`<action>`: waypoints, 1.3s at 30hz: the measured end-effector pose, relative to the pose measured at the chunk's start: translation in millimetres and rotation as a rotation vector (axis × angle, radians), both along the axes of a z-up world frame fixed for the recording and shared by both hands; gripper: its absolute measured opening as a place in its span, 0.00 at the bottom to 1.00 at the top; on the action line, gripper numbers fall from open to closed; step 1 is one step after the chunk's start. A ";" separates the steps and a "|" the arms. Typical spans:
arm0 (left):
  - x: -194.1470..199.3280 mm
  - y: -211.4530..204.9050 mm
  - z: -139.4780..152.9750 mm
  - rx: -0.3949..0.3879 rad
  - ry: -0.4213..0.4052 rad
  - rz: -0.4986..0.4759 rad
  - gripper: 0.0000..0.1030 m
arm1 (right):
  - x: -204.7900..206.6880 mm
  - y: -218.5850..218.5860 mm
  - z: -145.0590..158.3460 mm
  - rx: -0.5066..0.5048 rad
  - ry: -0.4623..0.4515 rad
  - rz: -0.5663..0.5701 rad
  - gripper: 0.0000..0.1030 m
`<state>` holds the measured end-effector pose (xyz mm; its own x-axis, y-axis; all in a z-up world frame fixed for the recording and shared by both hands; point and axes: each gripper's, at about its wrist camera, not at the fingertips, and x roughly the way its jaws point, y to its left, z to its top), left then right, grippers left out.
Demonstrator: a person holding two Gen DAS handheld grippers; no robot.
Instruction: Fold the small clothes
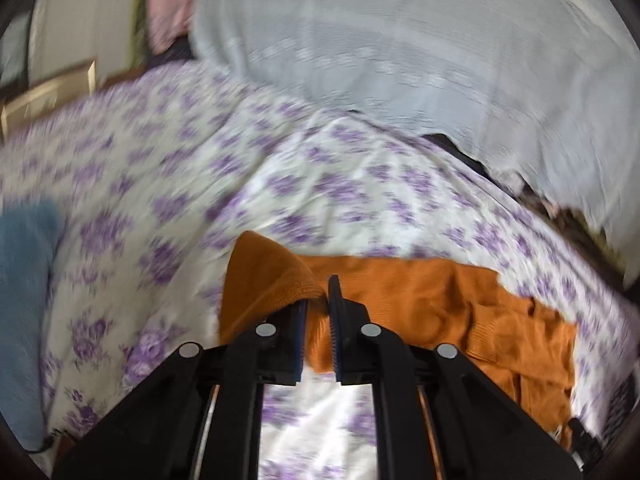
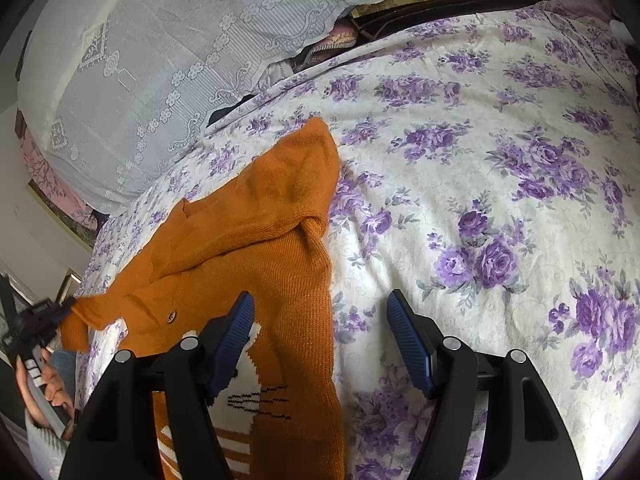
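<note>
Left tool (image 1: 318,300), jaws pressed together on a fold of the orange knitted sweater (image 1: 400,292); the pinched cuff or hem rises in a peak between the blue pads, and the rest of the garment trails to the right over the bed. The left wrist view is blurred. From the right wrist view the same left tool (image 2: 60,314) appears at the far left edge, held in a hand (image 2: 48,384), gripping a corner of the sweater (image 2: 256,248) lifted clear of the sheet.

Right tool (image 2: 320,344), jaws spread wide and empty, hovering over the sweater's lower right edge; its left pad stands over a white knitted motif with dark whisker lines, its right pad over bare sheet.

The sweater lies spread on a white bed sheet with purple roses (image 2: 480,200). Behind it, a white lace cover (image 2: 160,60) drapes over a pile.
</note>
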<state>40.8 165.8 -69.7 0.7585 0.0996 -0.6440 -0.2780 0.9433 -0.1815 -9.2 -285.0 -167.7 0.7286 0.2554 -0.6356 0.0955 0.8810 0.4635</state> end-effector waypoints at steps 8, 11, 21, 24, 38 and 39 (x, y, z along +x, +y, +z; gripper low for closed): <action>16.2 -73.8 30.1 0.115 -0.024 -0.126 0.09 | 0.3 0.6 -0.1 -0.002 0.003 0.004 0.70; 23.5 -101.1 35.9 0.159 -0.031 -0.167 0.09 | 1.1 0.4 0.1 0.003 0.006 0.008 0.71; 38.7 -187.8 45.4 0.214 -0.056 -0.291 0.09 | 7.7 2.1 0.7 0.009 0.010 0.024 0.77; 40.0 -217.1 43.0 0.236 -0.063 -0.339 0.09 | 8.0 -1.0 0.8 0.032 0.010 0.023 0.77; 18.1 -105.3 7.0 0.195 -0.025 -0.101 0.64 | -2.2 19.5 21.4 -0.026 -0.068 0.112 0.62; 18.8 -84.6 2.7 0.173 -0.013 -0.051 0.68 | -5.5 27.0 27.1 -0.061 -0.090 0.132 0.62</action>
<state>59.6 81.2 -67.1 0.7733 0.1695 -0.6110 -0.2280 0.9735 -0.0185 -14.7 -257.9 -140.5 0.7458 0.3151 -0.5869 -0.0620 0.9101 0.4098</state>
